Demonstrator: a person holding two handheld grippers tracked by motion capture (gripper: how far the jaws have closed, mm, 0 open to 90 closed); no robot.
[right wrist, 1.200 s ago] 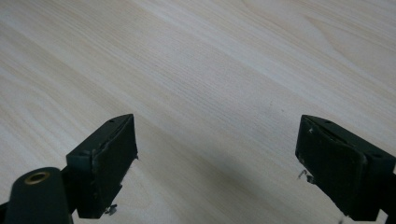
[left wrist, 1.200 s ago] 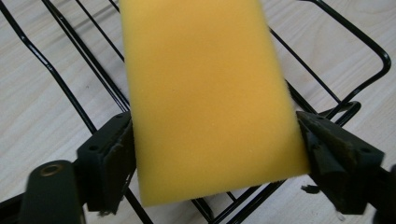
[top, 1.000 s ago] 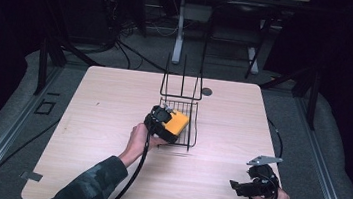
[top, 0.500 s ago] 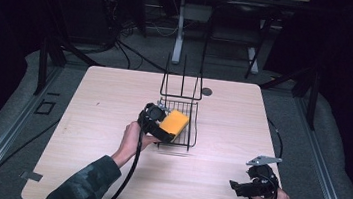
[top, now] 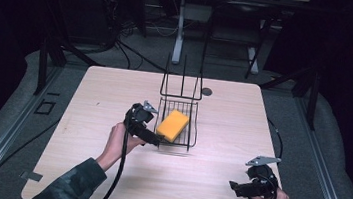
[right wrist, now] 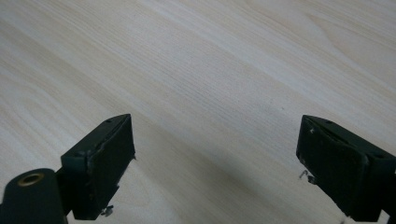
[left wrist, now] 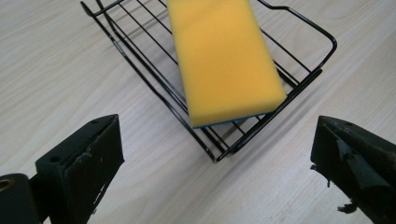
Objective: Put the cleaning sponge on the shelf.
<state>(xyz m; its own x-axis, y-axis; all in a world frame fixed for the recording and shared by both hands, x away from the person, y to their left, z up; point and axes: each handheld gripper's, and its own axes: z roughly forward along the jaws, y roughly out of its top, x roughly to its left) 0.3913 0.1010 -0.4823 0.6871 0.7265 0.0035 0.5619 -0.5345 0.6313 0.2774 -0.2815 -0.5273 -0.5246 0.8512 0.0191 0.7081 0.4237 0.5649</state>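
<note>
A yellow sponge (top: pixel 173 125) with a thin blue underside lies tilted in the black wire basket (top: pixel 193 131) at the middle of the table. In the left gripper view the sponge (left wrist: pixel 224 60) rests on the basket (left wrist: pixel 299 84) floor wires, just beyond the jaws. My left gripper (top: pixel 152 138) sits at the basket's front left corner, open (left wrist: pixel 215 172), with nothing between its jaws. My right gripper (top: pixel 234 186) hovers near the table's front right, open (right wrist: pixel 215 163) over bare wood.
The light wooden table (top: pixel 115 92) has a small dark round disc (top: pixel 207 91) behind the basket. Tall wire uprights (top: pixel 183 75) rise from the basket's far end. Dark floor, cables and stand legs surround the table.
The left gripper carried the sponge over the basket, let it go and drew back to the left. The sponge now lies in the basket. The right gripper stayed put.
</note>
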